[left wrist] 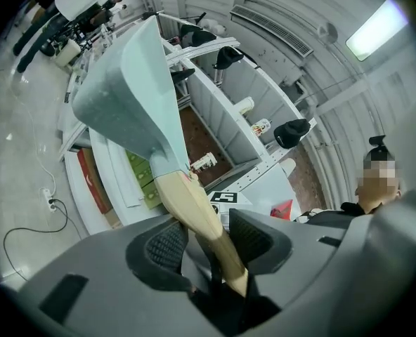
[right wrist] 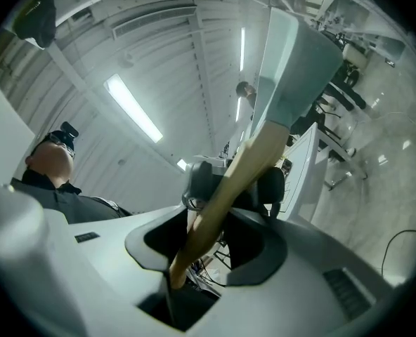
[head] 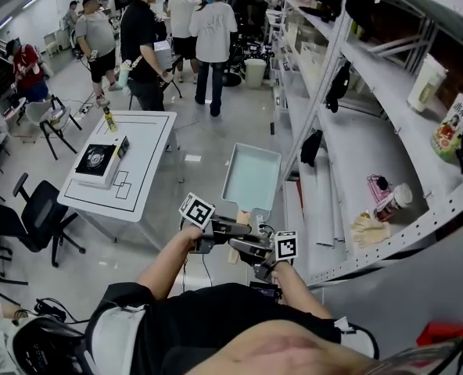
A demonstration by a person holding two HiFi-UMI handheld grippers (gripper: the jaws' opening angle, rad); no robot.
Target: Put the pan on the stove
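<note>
You held the pan (head: pixel 252 176) in the air beside the shelves (head: pixel 349 143). The left tongs (left wrist: pixel 206 239) and the right tongs (right wrist: pixel 209 239) were both clamped on its wooden handle (head: pixel 242 219), one from each side. The stove (head: pixel 98 159) sat on the white table (head: pixel 149 170), well apart to your left. The pan's weight hung far out from the handle, so both grips probably needed to be firm and the pan level. The sound finish was likely to centre it over the burner, lower it flat, and let go only once it rested.

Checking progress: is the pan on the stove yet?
No. The left gripper and right gripper hold the pan in mid-air; the stove sits bare on the table.
</note>
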